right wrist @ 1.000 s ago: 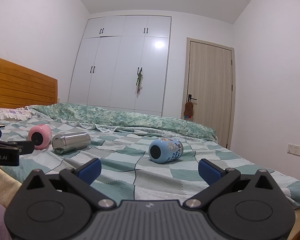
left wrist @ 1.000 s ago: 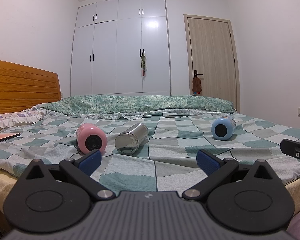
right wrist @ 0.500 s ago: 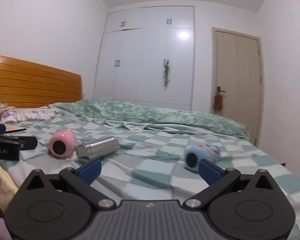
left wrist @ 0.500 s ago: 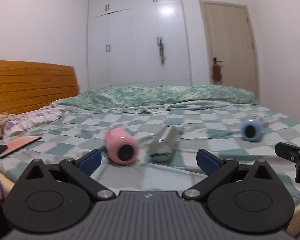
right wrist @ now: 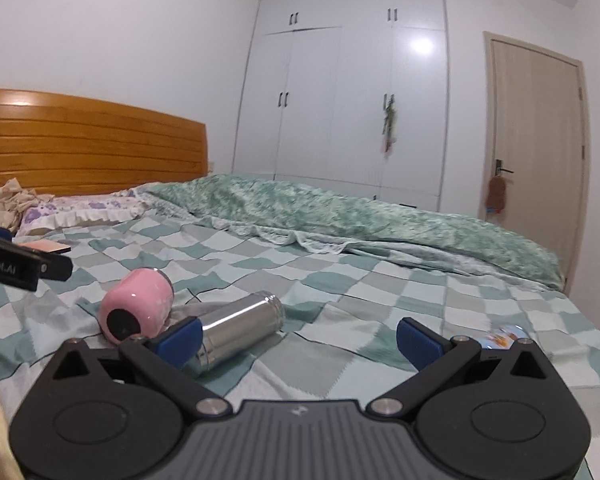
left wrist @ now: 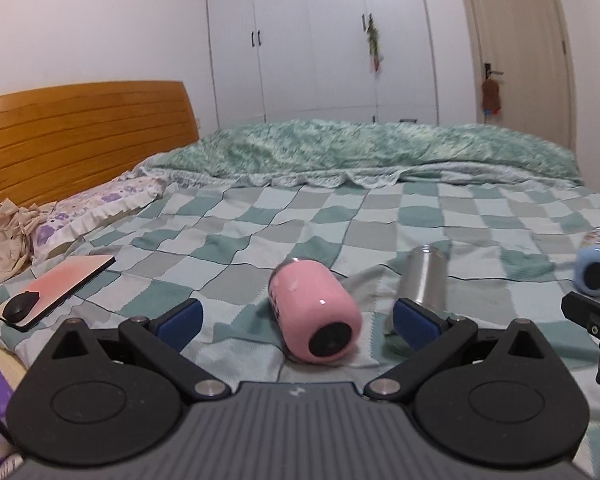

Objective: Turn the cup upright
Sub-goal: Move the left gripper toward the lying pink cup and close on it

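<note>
Three cups lie on their sides on the checked bedspread. A pink cup [left wrist: 315, 316] lies just ahead of my open left gripper [left wrist: 298, 320], between its blue pads, with its dark base toward me. A steel cup [left wrist: 424, 280] lies to its right, and a blue cup [left wrist: 594, 268] farther right. In the right wrist view the pink cup [right wrist: 138, 312] and the steel cup [right wrist: 240, 326] lie at the left. The blue cup [right wrist: 500, 338] is mostly hidden behind the right finger. My right gripper [right wrist: 298, 338] is open and empty.
A pink tablet with a black mouse [left wrist: 54, 286] lies at the bed's left edge. A pillow [left wrist: 92, 212] and wooden headboard [left wrist: 80, 132] are at the left. A rumpled green quilt [left wrist: 360, 152] lies across the far side. White wardrobe and door stand behind.
Both grippers have swung left and come closer to the bed. The pink cup now sits between the left pads, and the blue cup has slid behind the right gripper's right finger.
</note>
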